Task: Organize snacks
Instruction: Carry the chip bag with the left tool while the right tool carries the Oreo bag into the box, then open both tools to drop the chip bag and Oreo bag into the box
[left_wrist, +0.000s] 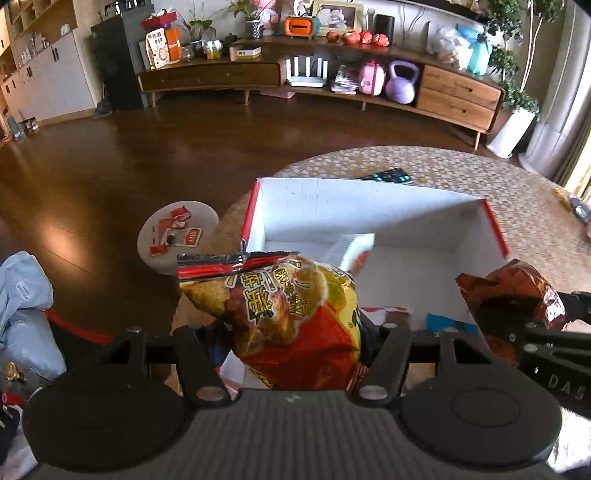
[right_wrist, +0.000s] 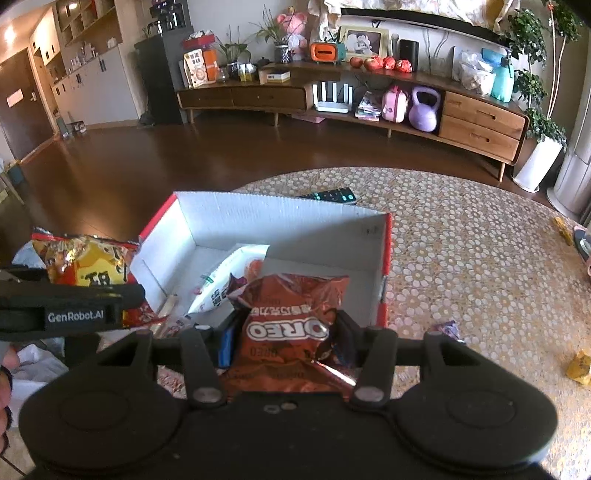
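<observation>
My left gripper (left_wrist: 291, 332) is shut on a puffy red and yellow snack bag (left_wrist: 291, 314), held just over the near left corner of a red cardboard box (left_wrist: 369, 206) with a white inside. My right gripper (right_wrist: 284, 332) is shut on a brown Oreo bag (right_wrist: 291, 325) over the near edge of the same box (right_wrist: 280, 218). A white snack pack (right_wrist: 232, 277) leans inside the box, and flat packets lie on its floor. The Oreo bag (left_wrist: 513, 295) shows at the right of the left wrist view. The red and yellow bag (right_wrist: 85, 262) shows at the left of the right wrist view.
The box stands on a round patterned table (right_wrist: 461, 258). A remote control (right_wrist: 332, 195) lies behind the box. Small wrapped snacks (right_wrist: 580, 363) lie on the table at the right. A low round stool (left_wrist: 173, 236) with red packets stands left of the table. Grey bags (left_wrist: 26, 306) sit at the near left.
</observation>
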